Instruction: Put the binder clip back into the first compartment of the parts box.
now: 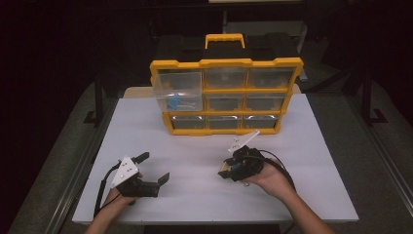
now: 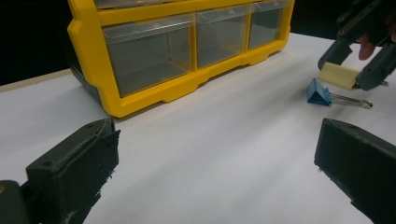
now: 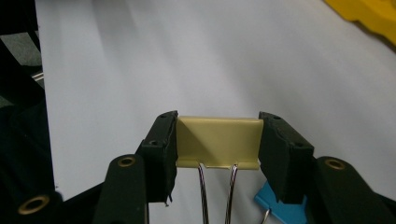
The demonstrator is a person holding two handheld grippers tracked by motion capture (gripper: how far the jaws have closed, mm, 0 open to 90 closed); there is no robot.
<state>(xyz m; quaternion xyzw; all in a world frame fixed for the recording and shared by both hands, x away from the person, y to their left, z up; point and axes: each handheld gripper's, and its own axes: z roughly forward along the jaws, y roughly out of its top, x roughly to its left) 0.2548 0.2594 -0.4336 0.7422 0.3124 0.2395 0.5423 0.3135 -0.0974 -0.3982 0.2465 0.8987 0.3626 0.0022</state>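
Yellow binder clip (image 3: 217,142) clamped end to end between the pads of the right gripper (image 3: 217,149), wire handles pointing back toward the hand, raised clear of the white table (image 1: 195,190). Left gripper (image 1: 155,168) resting at the table's near-left with jaws spread wide and nothing between them. Further right, blue binder clip (image 2: 319,92) lying on the table just beneath the yellow one; behind both, yellow drawer organizer (image 1: 225,95) with its top-left drawer (image 1: 177,90) pulled out.

Left gripper (image 1: 155,168) rests with fingers spread wide; right gripper (image 3: 218,144) fingers half closed.
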